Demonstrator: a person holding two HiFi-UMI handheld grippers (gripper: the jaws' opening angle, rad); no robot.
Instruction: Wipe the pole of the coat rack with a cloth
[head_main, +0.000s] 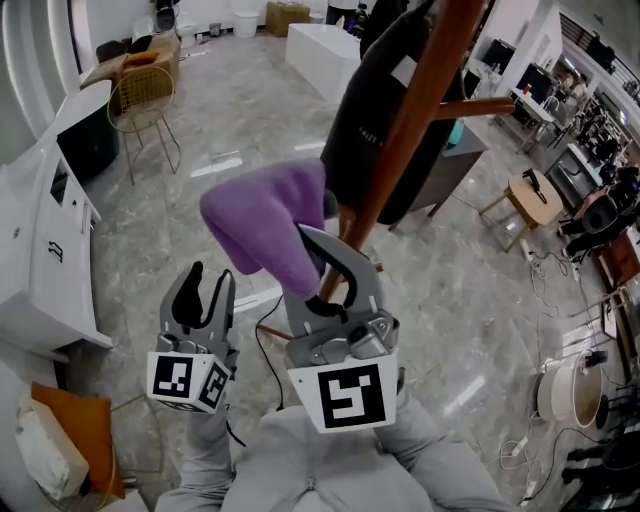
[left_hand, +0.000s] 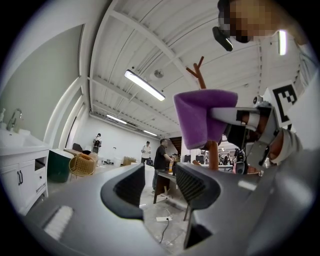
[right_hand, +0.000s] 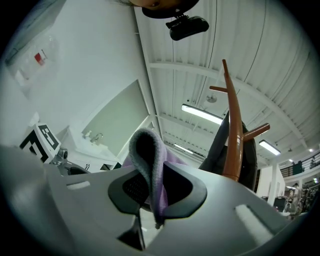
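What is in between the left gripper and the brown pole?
The purple cloth, shut in the jaws of the right gripper, hangs between the left gripper and the pole. The head view shows it.

The right gripper (right_hand: 152, 189) has its two dark jaws closed on a purple cloth (right_hand: 148, 156) — a fold of it loops up above them and a thin edge hangs below. Just to the right rises the brown wooden pole (right_hand: 233, 137) of the coat rack, tilted, with short pegs (right_hand: 258, 131) branching off and a dark coat (right_hand: 217, 150) draped behind it. Strip lights (right_hand: 202, 114) run across the ribbed white ceiling.
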